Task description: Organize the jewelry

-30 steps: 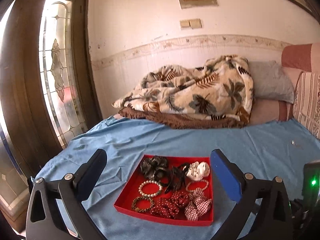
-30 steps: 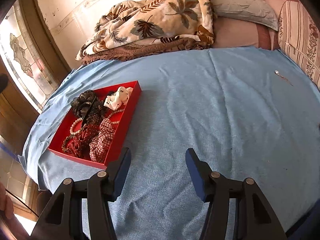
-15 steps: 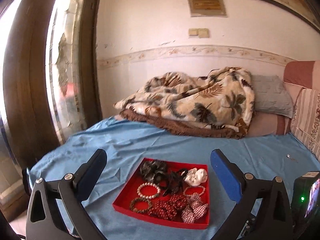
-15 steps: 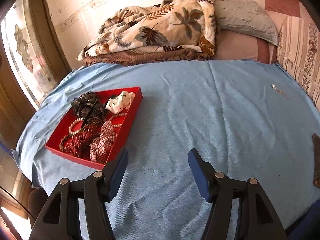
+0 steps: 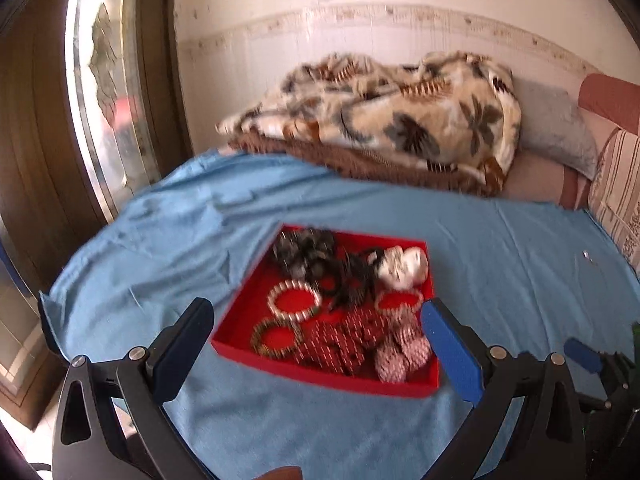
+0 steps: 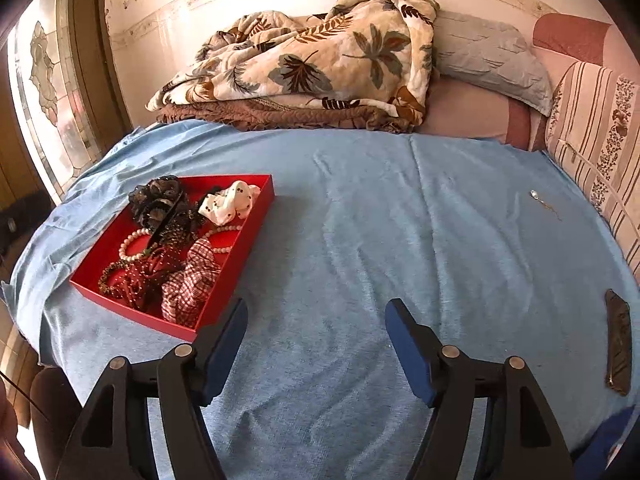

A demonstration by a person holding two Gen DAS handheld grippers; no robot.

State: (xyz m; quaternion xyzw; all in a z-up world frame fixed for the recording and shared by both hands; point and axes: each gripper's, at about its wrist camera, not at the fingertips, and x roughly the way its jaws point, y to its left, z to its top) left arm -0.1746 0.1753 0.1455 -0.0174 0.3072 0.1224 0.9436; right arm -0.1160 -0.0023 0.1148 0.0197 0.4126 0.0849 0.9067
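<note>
The bed (image 6: 360, 240), covered in a blue sheet, fills both views, and the red tray (image 5: 248, 304) is the landmark on it. In the last second the left wrist view has closed in on that tray: it now sits larger and nearer the left hand-held gripper (image 5: 316, 344), whose jaws stand wide apart with the tray's near edge between them, holding nothing. The picture is blurred, so this gripper is judged to be on the move toward the tray.

The right hand-held gripper (image 6: 316, 344) has shifted little; it hovers over bare sheet just right of the tray's near corner, jaws also apart and empty.

Inside the tray lie the task's things: a dark scrunchie (image 6: 160, 200) at the far left, a white spotted scrunchie (image 6: 230, 202) at the far right, a pearl bracelet (image 5: 294, 300) in the middle, and a plaid scrunchie (image 6: 192, 284) at the near right.

Well to the right of the tray, a small silver necklace (image 6: 538, 198) lies loose on the sheet. Judging by that, the sorting is nearly done, with this stray piece possibly left to collect.
</note>
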